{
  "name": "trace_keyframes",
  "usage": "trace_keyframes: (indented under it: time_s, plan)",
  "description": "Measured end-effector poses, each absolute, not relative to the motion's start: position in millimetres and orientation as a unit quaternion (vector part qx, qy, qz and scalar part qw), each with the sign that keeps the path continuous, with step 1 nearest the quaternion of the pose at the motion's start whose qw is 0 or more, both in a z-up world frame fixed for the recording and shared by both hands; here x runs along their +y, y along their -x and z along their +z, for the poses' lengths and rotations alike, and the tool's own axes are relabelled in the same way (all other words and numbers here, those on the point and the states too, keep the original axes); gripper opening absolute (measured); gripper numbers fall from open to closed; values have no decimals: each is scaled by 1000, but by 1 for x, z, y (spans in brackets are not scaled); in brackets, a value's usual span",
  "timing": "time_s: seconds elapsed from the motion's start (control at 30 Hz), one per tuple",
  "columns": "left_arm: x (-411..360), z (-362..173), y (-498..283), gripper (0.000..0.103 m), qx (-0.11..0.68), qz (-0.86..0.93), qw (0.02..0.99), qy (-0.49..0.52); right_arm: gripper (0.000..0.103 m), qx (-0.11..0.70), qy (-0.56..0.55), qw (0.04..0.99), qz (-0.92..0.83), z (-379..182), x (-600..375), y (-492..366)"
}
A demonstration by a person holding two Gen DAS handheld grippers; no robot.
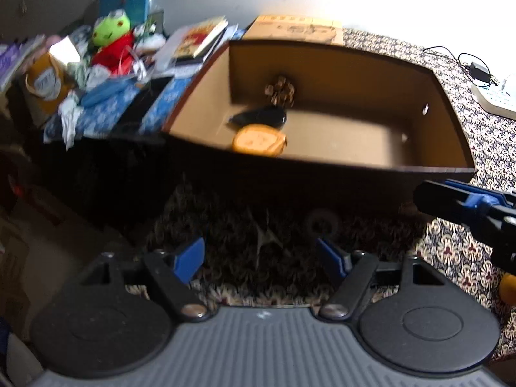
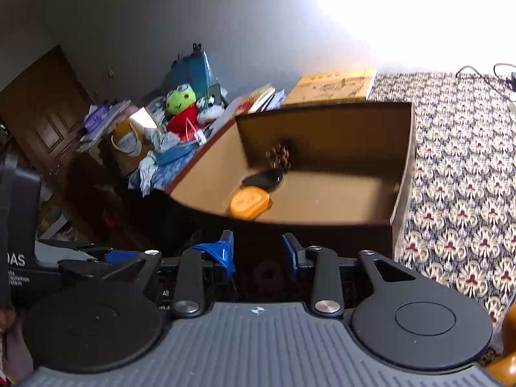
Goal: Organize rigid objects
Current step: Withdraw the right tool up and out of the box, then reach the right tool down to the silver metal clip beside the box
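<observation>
The open brown cardboard box with dark outer walls [image 1: 322,135] sits on a patterned floral cloth [image 1: 458,258] and fills the middle of both views. Only the left wrist view shows a white device with cables [image 1: 493,96] at the far right and the right tongs [image 1: 467,206] reaching in from the right edge; only the right wrist view shows a brown panelled wooden door [image 2: 42,113] at the far left. Beside the box lies a heap of books and cloth topped by a green-headed plush toy in red [image 1: 111,42].

Inside the box, near its left wall, three things lie in a row running away from the tongs: a round flat orange container [image 1: 259,140] nearest, touching or just beside a black oval object [image 1: 261,117] whose long axis runs left to right, then a brown pine cone [image 1: 280,91] at the back wall. All lie ahead of and well apart from both tongs.

The left tongs [image 1: 261,259] stand apart, empty. The right tongs [image 2: 258,254] stand apart too, empty.
</observation>
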State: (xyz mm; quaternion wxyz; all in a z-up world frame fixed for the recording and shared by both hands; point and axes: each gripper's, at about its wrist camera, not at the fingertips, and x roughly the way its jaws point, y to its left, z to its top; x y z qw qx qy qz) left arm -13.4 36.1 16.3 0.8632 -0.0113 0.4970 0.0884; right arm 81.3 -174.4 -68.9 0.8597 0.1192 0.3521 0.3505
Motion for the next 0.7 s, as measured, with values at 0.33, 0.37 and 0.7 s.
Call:
trace_keyframes:
  time_s: [0.33, 0.37, 0.7]
  plan:
    - [42, -18, 45, 75, 519, 57, 852, 29, 12, 403, -109, 842, 342, -105, -175, -67]
    - [43, -21, 46, 75, 520, 51, 852, 32, 11, 404, -106, 842, 341, -107, -174, -67]
    - [48, -34, 40, 72, 504, -16, 863, 35, 9, 427, -109, 834, 332, -121, -159, -66]
